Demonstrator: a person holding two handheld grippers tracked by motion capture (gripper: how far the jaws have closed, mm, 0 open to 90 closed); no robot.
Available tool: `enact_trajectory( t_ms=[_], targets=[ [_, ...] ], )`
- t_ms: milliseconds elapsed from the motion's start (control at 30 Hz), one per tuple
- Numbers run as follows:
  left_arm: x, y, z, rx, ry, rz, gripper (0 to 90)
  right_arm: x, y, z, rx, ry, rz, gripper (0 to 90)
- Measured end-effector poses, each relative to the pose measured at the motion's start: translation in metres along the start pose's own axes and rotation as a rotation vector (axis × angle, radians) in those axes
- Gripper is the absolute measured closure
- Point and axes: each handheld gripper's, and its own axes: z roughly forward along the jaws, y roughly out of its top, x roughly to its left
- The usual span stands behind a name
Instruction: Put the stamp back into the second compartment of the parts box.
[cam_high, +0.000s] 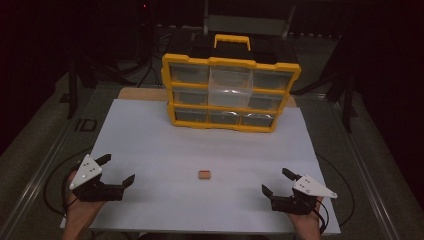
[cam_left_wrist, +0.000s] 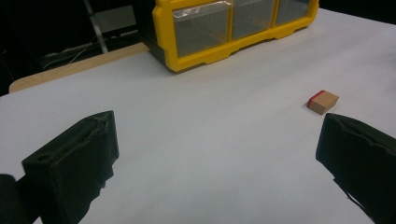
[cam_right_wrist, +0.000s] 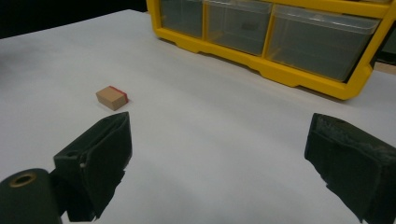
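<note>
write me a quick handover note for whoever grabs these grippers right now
Left hand-held gripper: open, holding nothing, resting near the left front of the white table.
Right hand-held gripper: open, holding nothing, near the right front.
Small wooden block with a red edge: lying loose on the table between the two grippers, untouched.
Yellow drawer organizer: standing upright at the back of the table; the middle clear drawer seems to stick out a bit.
Done: nothing visible yet.
Left: probably pick up the block and put it in a drawer.

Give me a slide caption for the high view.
Both open tongs, left and right, rest on the white table, flanking a small wooden block before a yellow drawer organizer.
</note>
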Motion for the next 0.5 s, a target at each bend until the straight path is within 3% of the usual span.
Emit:
enact_trajectory(
  t_ms=[500],
  targets=[
    [-0.004, 0.018, 0.024, 0.03, -0.043, 0.053, 0.0, -0.001, -0.001, 0.001, 0.0, 0.01, 0.005, 7.2]
  ],
)
